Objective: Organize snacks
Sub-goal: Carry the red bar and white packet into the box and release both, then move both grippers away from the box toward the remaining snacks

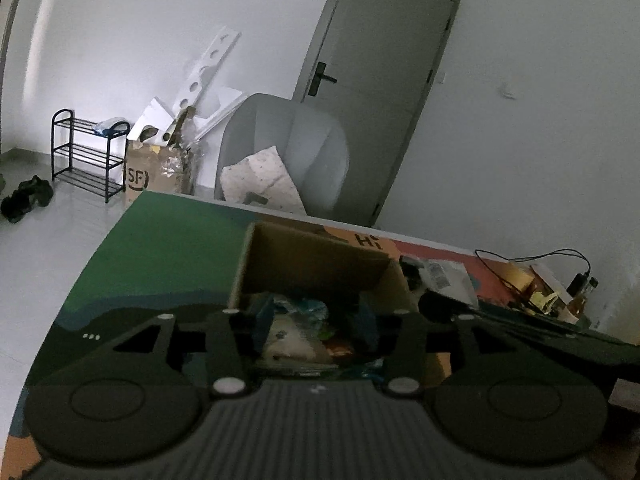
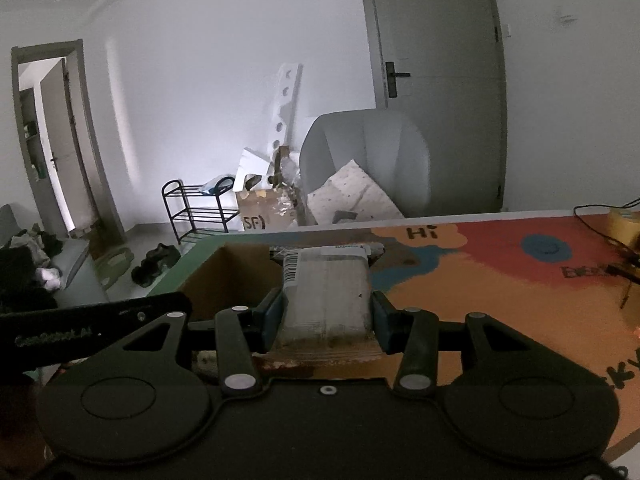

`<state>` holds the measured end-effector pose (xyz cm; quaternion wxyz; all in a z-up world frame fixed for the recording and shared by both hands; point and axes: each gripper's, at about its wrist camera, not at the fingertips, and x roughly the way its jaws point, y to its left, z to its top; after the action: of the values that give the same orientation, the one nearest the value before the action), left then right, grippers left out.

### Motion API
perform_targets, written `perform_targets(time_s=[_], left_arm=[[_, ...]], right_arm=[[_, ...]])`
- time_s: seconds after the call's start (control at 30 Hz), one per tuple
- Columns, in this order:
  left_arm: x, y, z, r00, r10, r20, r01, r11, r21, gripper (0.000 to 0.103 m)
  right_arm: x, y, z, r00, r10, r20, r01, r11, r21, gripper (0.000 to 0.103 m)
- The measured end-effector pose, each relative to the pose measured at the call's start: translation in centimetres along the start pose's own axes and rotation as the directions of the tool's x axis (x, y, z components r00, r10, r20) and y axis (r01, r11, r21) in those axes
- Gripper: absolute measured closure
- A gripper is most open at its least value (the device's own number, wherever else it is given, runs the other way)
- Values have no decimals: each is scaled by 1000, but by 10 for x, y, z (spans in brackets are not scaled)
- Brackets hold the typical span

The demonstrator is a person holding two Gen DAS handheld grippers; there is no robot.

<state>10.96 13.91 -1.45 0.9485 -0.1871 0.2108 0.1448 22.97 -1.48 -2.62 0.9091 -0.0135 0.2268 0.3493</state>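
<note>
White walls enclose a dim room with a pale floor [image 2: 160, 236]. A grey door [image 2: 436, 80] stands at twelve o'clock behind a grey armchair [image 2: 360, 152]. A black shoe rack [image 2: 198, 210] sits at ten o'clock.

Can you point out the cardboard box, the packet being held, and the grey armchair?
cardboard box [image 1: 316, 264]: left wrist view, inner face of its far wall.
snack packet [image 2: 326, 292]: right wrist view, middle of its clear wrapper, between the tongs' pads.
grey armchair [image 2: 372, 148]: right wrist view, middle of its backrest.
</note>
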Motion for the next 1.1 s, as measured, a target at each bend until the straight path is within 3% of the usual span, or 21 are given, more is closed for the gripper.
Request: perform_targets(time_s=[0.1,0.17,0.23,0.4,0.8,1.1], left_arm=[[-2,7,3,1000,6,3,-6,1000,-21,48],[-4,11,4,1000,12,16,-11,999,-35,39],[-6,13,5,999,19,30,-18,999,-39,31],[-7,7,4,999,13,37,-12,999,-41,17],[-4,-20,-8,1000,23,7,-23,999,-22,5],[-11,-54,-21,1000,-17,-7,17,999,37,0]], right_arm=[[8,-1,4,999,46,2,-46,998,31,57],[9,0,6,998,70,5,-70,997,43,47],[4,-1,5,998,59,22,-59,997,40,38],[-9,-16,2,1000,18,25,-20,998,58,32],[-49,-66,-10,995,-88,47,83,991,103,7],[-76,-100,-18,987,-153,54,143,978,149,0]])
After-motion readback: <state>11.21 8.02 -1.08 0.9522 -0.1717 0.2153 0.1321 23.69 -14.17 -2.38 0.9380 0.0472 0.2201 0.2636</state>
